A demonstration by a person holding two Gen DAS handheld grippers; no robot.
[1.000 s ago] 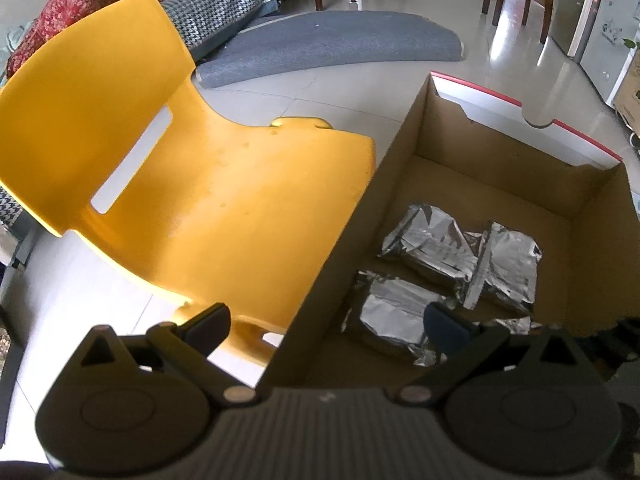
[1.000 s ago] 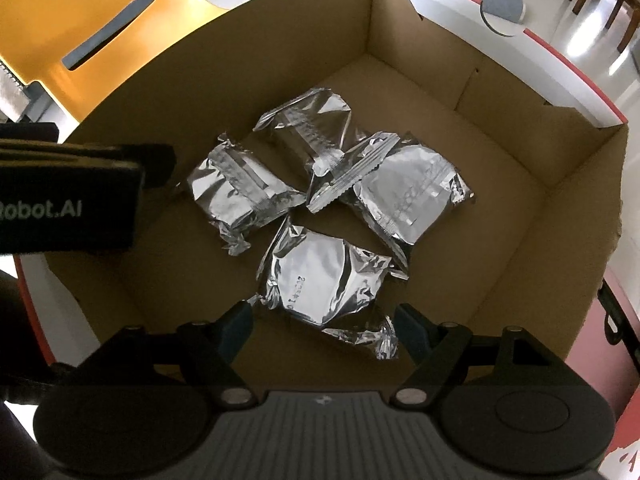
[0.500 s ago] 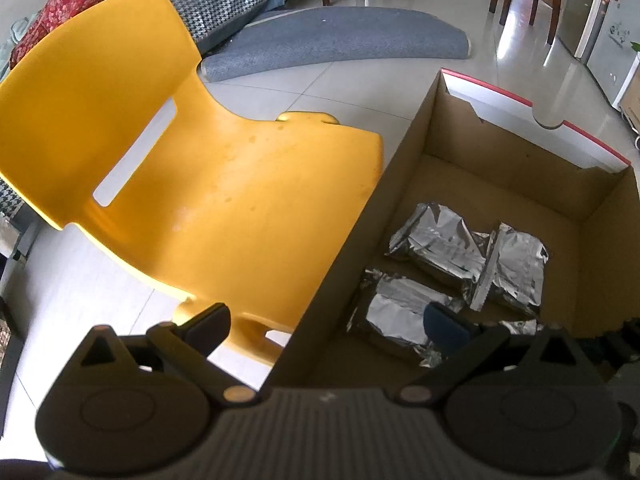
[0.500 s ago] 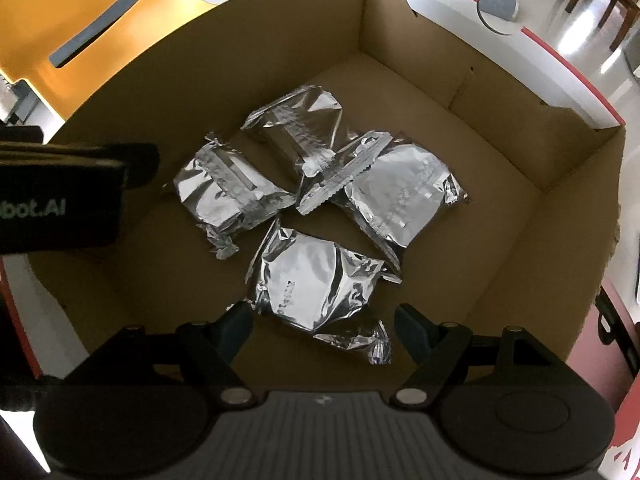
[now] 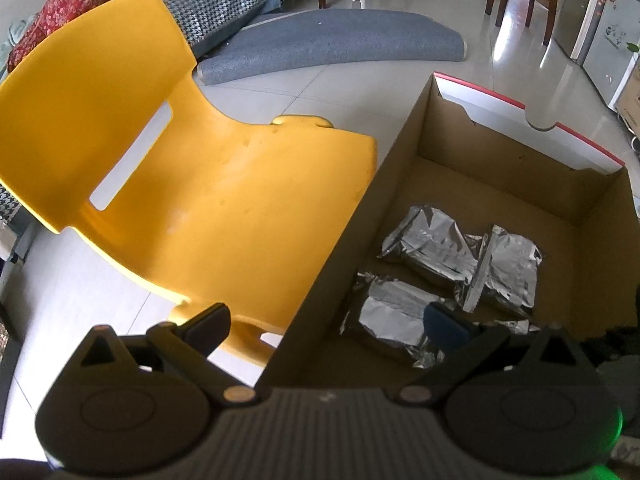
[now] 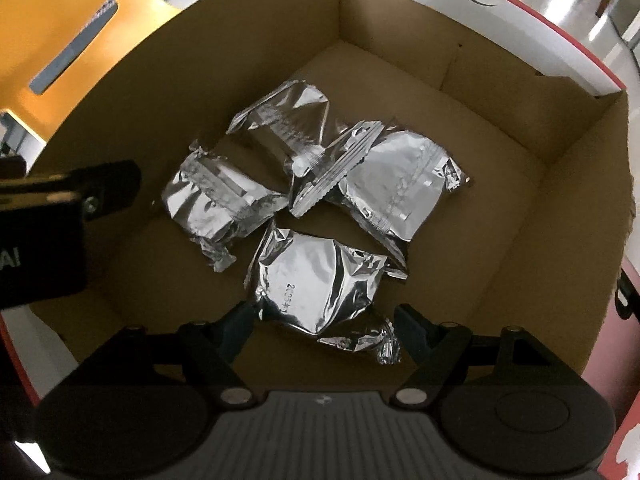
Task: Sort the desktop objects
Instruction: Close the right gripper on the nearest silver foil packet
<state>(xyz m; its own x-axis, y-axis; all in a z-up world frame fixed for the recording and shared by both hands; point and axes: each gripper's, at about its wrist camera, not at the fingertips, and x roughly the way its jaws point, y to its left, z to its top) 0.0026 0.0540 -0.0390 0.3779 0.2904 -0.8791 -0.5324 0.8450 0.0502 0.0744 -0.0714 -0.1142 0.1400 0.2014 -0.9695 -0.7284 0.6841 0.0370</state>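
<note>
1. tiled floor (image 5: 360, 80) all around, with a yellow chair (image 5: 240, 200) right beside a cardboard box (image 6: 500, 140), plus a grey rug (image 5: 340, 40) and wooden furniture legs further back.
2. progress, my guess: four foil packs sit in the box, so that part of the sorting looks done. the chair seat is bare and nothing else to sort shows up in either view, so i can't tell what's left.
3. packs are bunched mid-box: far one (image 6: 288, 120), left one (image 6: 216, 204), right one (image 6: 400, 184) overlapping the far one, near one (image 6: 316, 284).
4. right gripper (image 6: 324, 320) points down into the box, jaws about half open and closing, straddling the near pack's bottom end. pads don't look pressed on the foil yet, so nothing's gripped.
5. left gripper (image 5: 326, 320) has jaws spread wide and released, holding nothing, straddling the box's left wall.
</note>
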